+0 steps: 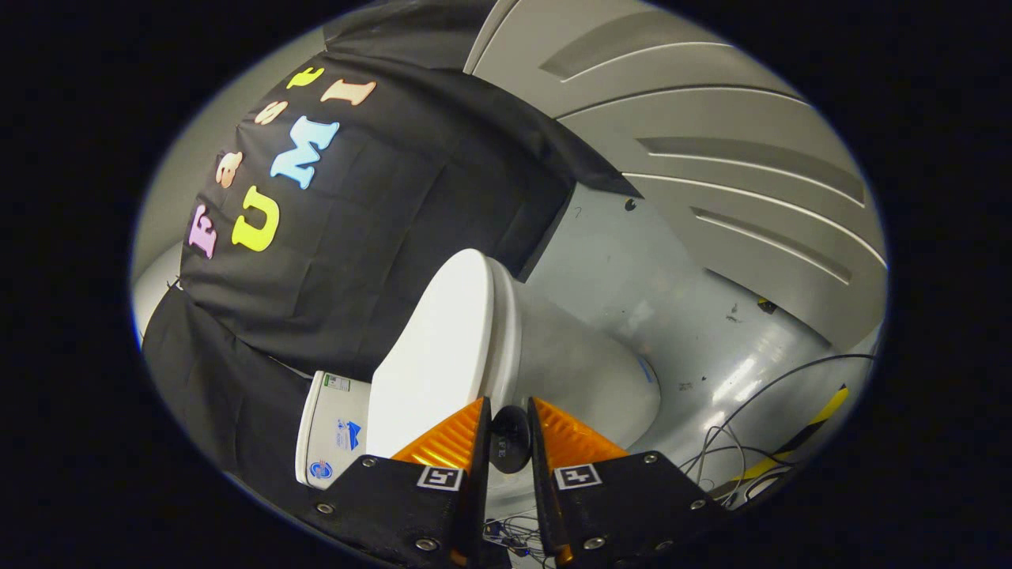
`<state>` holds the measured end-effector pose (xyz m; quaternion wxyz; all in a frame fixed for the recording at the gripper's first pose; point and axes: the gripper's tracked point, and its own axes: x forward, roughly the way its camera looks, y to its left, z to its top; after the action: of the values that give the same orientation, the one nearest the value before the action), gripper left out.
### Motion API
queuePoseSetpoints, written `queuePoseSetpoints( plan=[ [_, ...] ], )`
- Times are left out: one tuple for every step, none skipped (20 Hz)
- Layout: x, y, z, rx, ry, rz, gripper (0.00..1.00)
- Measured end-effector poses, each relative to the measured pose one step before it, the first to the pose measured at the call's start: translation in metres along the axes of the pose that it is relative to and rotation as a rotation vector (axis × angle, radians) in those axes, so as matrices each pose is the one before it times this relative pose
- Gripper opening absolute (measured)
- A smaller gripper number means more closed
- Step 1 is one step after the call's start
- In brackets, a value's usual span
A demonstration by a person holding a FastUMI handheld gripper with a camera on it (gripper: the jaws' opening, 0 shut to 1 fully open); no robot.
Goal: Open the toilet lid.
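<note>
Toilet lid closed, knob between gripper fingers

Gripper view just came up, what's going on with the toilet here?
A person is holding the gripper at the front edge of the toilet lid. Its jaws are closed on a small dark knob there, one on each side. The lid looks to be lying flat on the seat, so the lift has not started. The tank lies beyond the lid, against the black cloth wall, and loose cables lie on the floor beside the bowl.
</note>
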<state>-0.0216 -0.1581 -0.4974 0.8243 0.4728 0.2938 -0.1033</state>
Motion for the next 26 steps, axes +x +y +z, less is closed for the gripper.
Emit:
queuePoseSetpoints(
  plan=[
    [0.00159, 0.00208, 0.00077, -0.00818, -0.00882, 0.00625, 0.26],
    [-0.00263, 0.00275, 0.00247, -0.00398, -0.01016, 0.00718, 0.2],
    [-0.00077, 0.00294, 0.00264, -0.00235, -0.0127, 0.00694, 0.17],
    [-0.00041, 0.00344, 0.00009, -0.00398, -0.0063, 0.00026, 0.1],
    [-0.00051, 0.00134, 0.00124, -0.00698, -0.00481, -0.01091, 0.07],
    [-0.001, 0.00111, -0.0006, -0.01574, -0.00184, -0.01658, 0.03],
    [-0.00012, 0.00235, 0.00173, -0.0234, -0.00699, -0.01985, 0.03],
    [-0.00223, 0.00361, -0.00009, -0.02259, -0.00114, -0.01323, 0.03],
    [-0.00176, 0.00284, 0.00273, -0.0206, -0.00647, -0.01475, 0.03],
    [-0.0023, 0.00348, 0.00082, -0.02219, -0.00425, -0.00856, 0.0],
    [-0.00213, 0.00287, 0.00264, -0.01632, -0.00277, -0.01003, 0.0],
    [0.00029, 0.00276, 0.00155, -0.02289, -0.00124, -0.01465, 0.0],
    [-0.0013, 0.00269, 0.00432, -0.00774, -0.00936, -0.01654, 0.0],
    [-0.00302, 0.00352, 0.00257, -0.00222, -0.01008, -0.01317, 0.0],
    [-0.00349, 0.00529, 0.00382, -0.00824, -0.0129, -0.01267, 0.0],
    [-0.00458, 0.00738, 0.00369, -0.01318, -0.01658, -0.01144, 0.0],
    [-0.00448, 0.00684, 0.00439, -0.01531, -0.0128, -0.00746, 0.0],
    [-0.00667, 0.00969, 0.00631, -0.02168, -0.02058, -0.00214, 0.0],
    [-0.00494, 0.00976, 0.00773, -0.01499, -0.0177, 0.00091, 0.0],
    [-0.00653, 0.00953, 0.00596, -0.00949, -0.01636, 0.0036, 0.0],
    [-0.00508, 0.00946, 0.00668, -0.00954, -0.0149, 0.00465, 0.0],
    [-0.00536, 0.00904, 0.00574, -0.00593, -0.01887, 0.00635, 0.0],
    [-0.00401, 0.01128, 0.00852, -0.00386, -0.02115, 0.00544, 0.0],
    [-0.0042, 0.00891, 0.00558, -0.00698, -0.01807, 0.00338, 0.0],
    [-0.00266, 0.00855, 0.00493, -0.01397, -0.01484, 0.00165, 0.0],
    [-0.00214, 0.00745, 0.00387, -0.03468, -0.01192, -0.00248, 0.0]
  ],
)
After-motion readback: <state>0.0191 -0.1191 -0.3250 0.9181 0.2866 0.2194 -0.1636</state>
